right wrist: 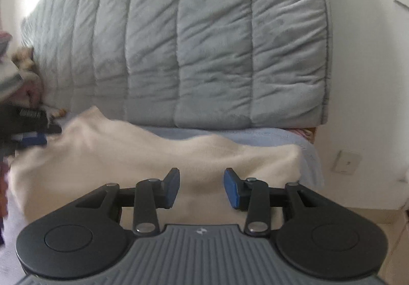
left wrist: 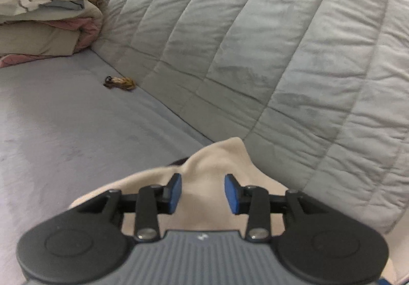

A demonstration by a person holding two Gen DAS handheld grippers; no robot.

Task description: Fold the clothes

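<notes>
Your left gripper (left wrist: 202, 193) has its blue fingers apart over the cream cloth (left wrist: 212, 164). Your right gripper (right wrist: 202, 189) is wide apart too. The cloth lies on the bed sheet (left wrist: 64, 126), beside the grey quilt (left wrist: 255, 42).

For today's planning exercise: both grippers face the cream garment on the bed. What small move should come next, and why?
Probably close the left gripper on the raised peak of the garment. Its jaws stand open with that fold between them, and the right gripper is open too, so nothing is held yet.
</notes>
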